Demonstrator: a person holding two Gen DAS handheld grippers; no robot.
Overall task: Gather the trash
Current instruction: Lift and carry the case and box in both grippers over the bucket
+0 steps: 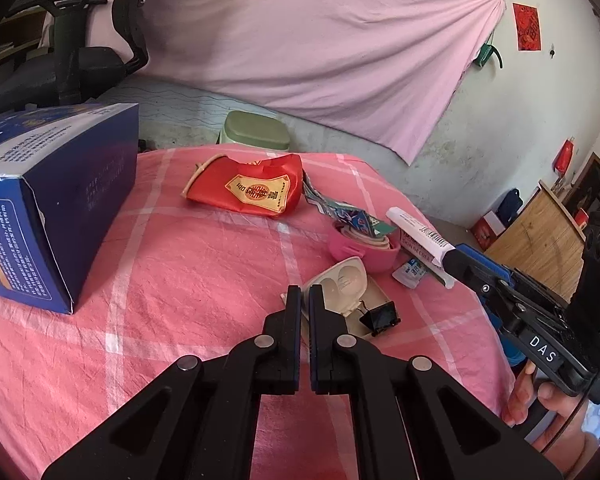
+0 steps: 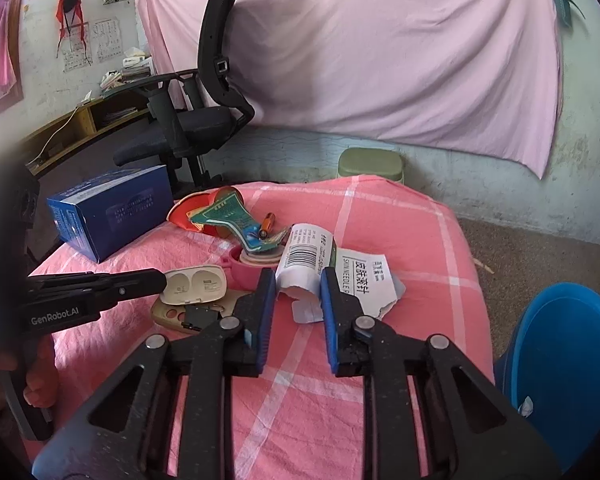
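Note:
Trash lies on a table with a pink checked cloth (image 1: 204,264): a crushed red paper cup (image 1: 252,188), a pink tape roll (image 1: 364,248), a beige plastic blister tray (image 1: 340,280), a black binder clip (image 1: 382,318) and a torn white barcode box (image 2: 306,262). My right gripper (image 2: 298,280) is shut on the torn white box, which also shows in the left wrist view (image 1: 418,234). My left gripper (image 1: 306,292) is shut and empty, just above the blister tray (image 2: 194,284).
A blue carton (image 1: 48,216) stands at the table's left. A blue bin (image 2: 564,364) sits on the floor at the right. A green stool (image 1: 256,130) and a black office chair (image 2: 204,120) stand beyond the table.

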